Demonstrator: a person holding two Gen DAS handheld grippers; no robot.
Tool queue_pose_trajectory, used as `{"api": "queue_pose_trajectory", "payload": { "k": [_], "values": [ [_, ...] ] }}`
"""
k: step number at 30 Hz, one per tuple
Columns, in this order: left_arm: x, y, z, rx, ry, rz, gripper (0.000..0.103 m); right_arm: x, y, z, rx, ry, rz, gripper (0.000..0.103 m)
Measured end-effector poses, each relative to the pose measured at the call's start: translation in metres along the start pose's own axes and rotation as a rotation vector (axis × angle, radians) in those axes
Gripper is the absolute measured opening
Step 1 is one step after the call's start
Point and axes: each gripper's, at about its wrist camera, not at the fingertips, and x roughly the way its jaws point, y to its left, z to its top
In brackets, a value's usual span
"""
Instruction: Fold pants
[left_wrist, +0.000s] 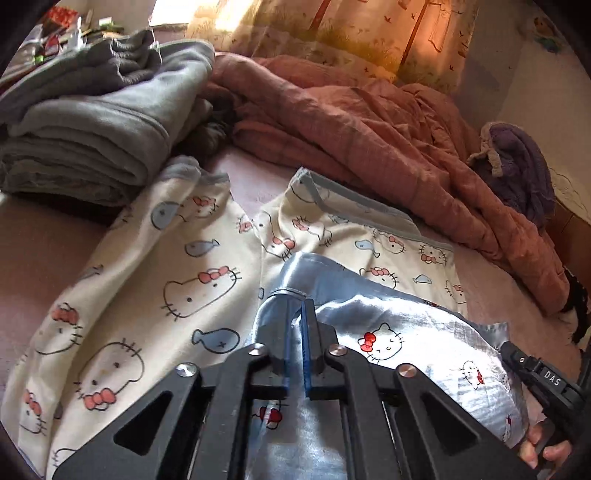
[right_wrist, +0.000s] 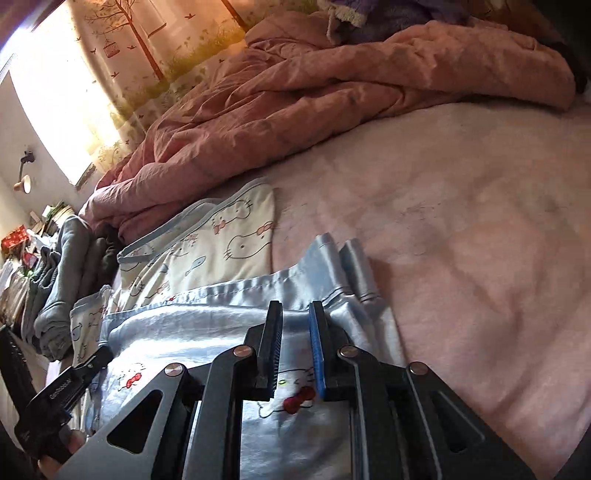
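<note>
Left of the cream cat-print pyjama garment (left_wrist: 207, 266) sits a folded grey fleece stack (left_wrist: 99, 125). Shiny pale-blue satin pants (left_wrist: 413, 332) overlap that garment's near edge. The left gripper (left_wrist: 295, 314) pinches their hem, fingers nearly together; the right gripper (right_wrist: 295, 317) hovers over them, slightly parted, holding nothing.

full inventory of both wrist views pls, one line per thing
blue pants: 1, light blue satin, cat print, near edge of bed, under both grippers
cream pyjamas: 1, cream, cat and fish print, beyond the blue pants
grey stack: 1, grey, folded, far left
quilt: 1, pink, rumpled, far side
bedsheet: 1, pale pink
left gripper: black, shut on blue pants
right gripper: black, open over blue pants
</note>
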Motion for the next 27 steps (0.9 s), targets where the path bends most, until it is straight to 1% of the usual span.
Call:
{"api": "queue_pose_trajectory", "payload": {
  "k": [1,2,3,5,7,9,10,11,12,14,15,16,17,18,20,21,23,24,27],
  "values": [
    [-0.008,-0.003,-0.001,0.023,-0.016,-0.005,0.006,-0.01,0.001,0.001,-0.009,-0.021,0.002,0.015],
    [-0.015,-0.008,-0.004,0.049,-0.019,-0.029,0.006,-0.02,0.002,0.001,-0.007,-0.037,0.028,0.015],
    [-0.023,-0.012,-0.007,0.076,-0.012,-0.063,0.006,-0.03,0.003,0.0,0.002,-0.045,0.07,0.015],
    [-0.036,-0.025,-0.017,0.132,0.012,-0.143,0.006,-0.047,0.009,-0.004,0.022,-0.04,0.201,0.015],
    [-0.049,-0.043,-0.028,0.196,0.038,-0.22,0.006,-0.054,0.022,-0.014,0.011,-0.011,0.311,0.015],
    [-0.054,-0.054,-0.037,0.213,0.072,-0.281,0.006,-0.05,0.039,-0.03,-0.01,0.054,0.398,0.015],
    [-0.052,-0.059,-0.04,0.209,0.091,-0.299,0.006,-0.047,0.045,-0.038,-0.017,0.094,0.428,0.015],
    [-0.049,-0.06,-0.042,0.197,0.105,-0.293,0.006,-0.042,0.051,-0.046,-0.024,0.126,0.435,0.015],
    [-0.045,-0.059,-0.044,0.18,0.111,-0.276,0.006,-0.038,0.053,-0.052,-0.032,0.145,0.424,0.015],
    [-0.031,-0.051,-0.046,0.145,0.15,-0.249,0.006,-0.035,0.054,-0.058,-0.049,0.156,0.394,0.015],
    [-0.025,-0.046,-0.048,0.112,0.175,-0.24,0.006,-0.034,0.052,-0.059,-0.052,0.157,0.39,0.015],
    [-0.019,-0.038,-0.049,0.076,0.196,-0.231,0.002,-0.034,0.05,-0.059,-0.05,0.16,0.39,0.015],
    [-0.017,-0.031,-0.05,0.046,0.206,-0.226,0.003,-0.034,0.044,-0.059,-0.047,0.162,0.384,0.015],
    [-0.018,-0.026,-0.051,0.029,0.2,-0.201,0.003,-0.033,0.04,-0.058,-0.044,0.162,0.369,0.015],
    [-0.022,-0.019,-0.053,0.034,0.174,-0.116,0.003,-0.031,0.029,-0.056,-0.033,0.163,0.34,0.015],
    [-0.021,-0.015,-0.054,0.022,0.179,-0.112,0.003,-0.031,0.02,-0.055,-0.029,0.166,0.32,0.015],
    [-0.021,-0.007,-0.054,-0.015,0.19,-0.126,0.003,-0.028,0.005,-0.054,-0.021,0.163,0.232,0.015],
    [-0.021,-0.006,-0.053,-0.016,0.187,-0.114,0.003,-0.027,-0.003,-0.053,-0.012,0.163,0.213,0.015],
    [-0.023,-0.006,-0.055,-0.01,0.175,-0.08,0.003,-0.032,-0.023,-0.049,0.013,0.15,0.204,0.015]
  ]
}}
